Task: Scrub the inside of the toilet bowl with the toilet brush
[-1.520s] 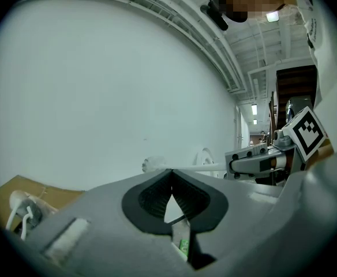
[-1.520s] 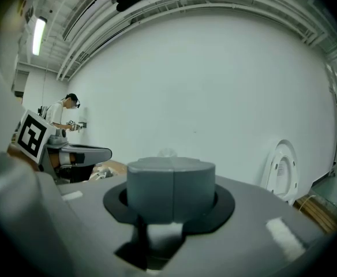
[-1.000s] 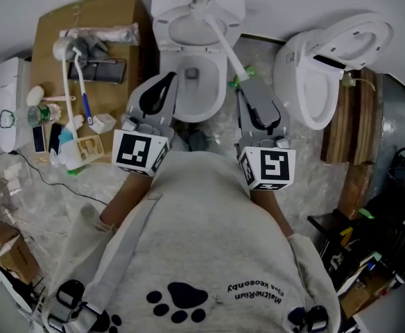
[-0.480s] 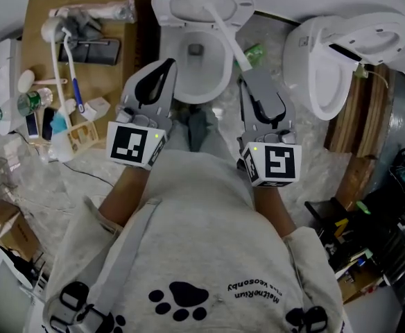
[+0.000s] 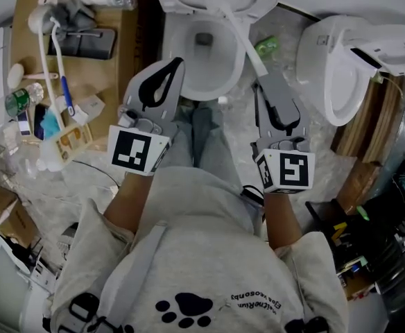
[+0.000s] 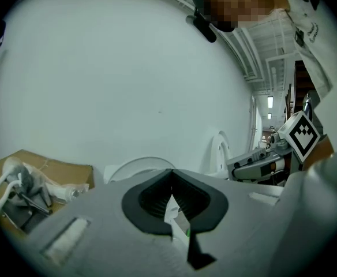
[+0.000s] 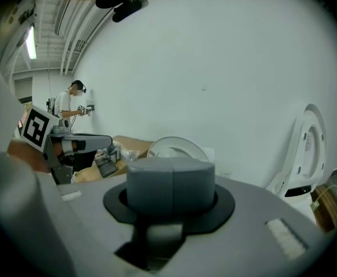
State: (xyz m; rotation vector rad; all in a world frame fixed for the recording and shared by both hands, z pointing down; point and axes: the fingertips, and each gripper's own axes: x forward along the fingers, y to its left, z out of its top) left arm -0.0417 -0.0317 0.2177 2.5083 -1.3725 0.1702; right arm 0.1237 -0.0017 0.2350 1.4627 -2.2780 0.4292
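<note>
1. Since earlier, the right gripper [image 5: 263, 77] has shifted rightward, back from the white ceramic toilet bowl [image 5: 188, 82].
2. Two toilets stand here, the second white toilet [image 5: 327, 68] at right. One white plastic toilet brush [image 5: 240, 37] reaches the bowl's rear rim.
3. The right gripper clamps its handle. The left gripper [image 5: 175, 63] is closed and empty.
4. Only the right gripper view shows a distant person [image 7: 70, 105].

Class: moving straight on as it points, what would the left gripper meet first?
Probably the near rim of the toilet bowl, just ahead of the left gripper; depth is unclear.
</note>
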